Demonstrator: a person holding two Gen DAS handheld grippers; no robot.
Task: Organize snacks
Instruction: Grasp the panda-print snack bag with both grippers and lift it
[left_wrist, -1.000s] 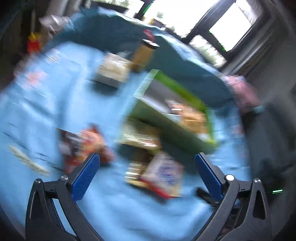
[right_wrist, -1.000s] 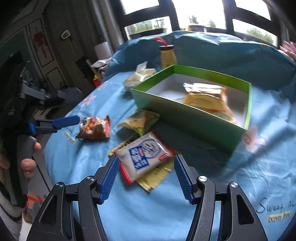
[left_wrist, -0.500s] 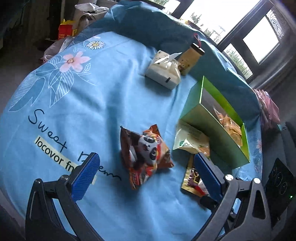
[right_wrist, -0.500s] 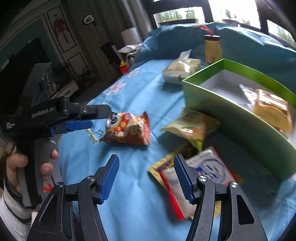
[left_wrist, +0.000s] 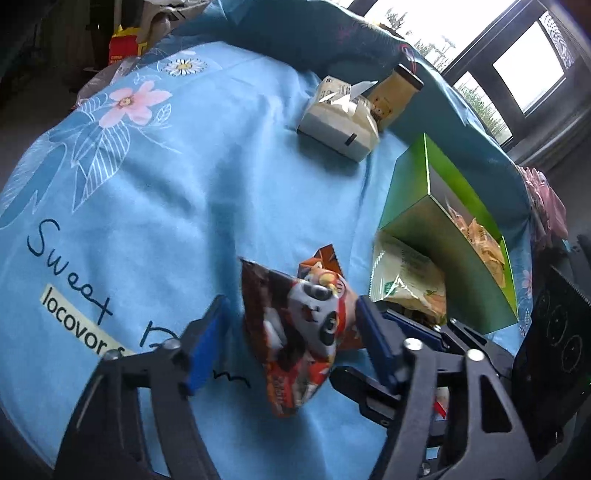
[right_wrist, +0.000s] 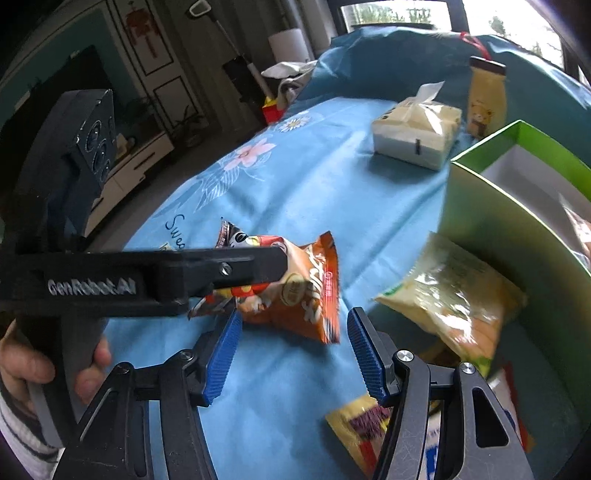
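Blue floral cloth (left_wrist: 207, 184) covers the surface. On it, a green box (left_wrist: 448, 266) holds 1 orange packet. Beside its wall lies a pale green snack bag (right_wrist: 454, 295). The left gripper (left_wrist: 288, 339) has just been closing its jaws around the orange panda snack bag (left_wrist: 310, 325); whether both pads press it, I cannot tell. The right gripper (right_wrist: 293, 354) hovers with jaws spread, empty.

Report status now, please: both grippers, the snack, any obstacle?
Left gripper closing around orange panda snack bag, grip not confirmed. Right gripper open, empty, close beside. Green cardboard box holds one snack; pale green packet leans against it.
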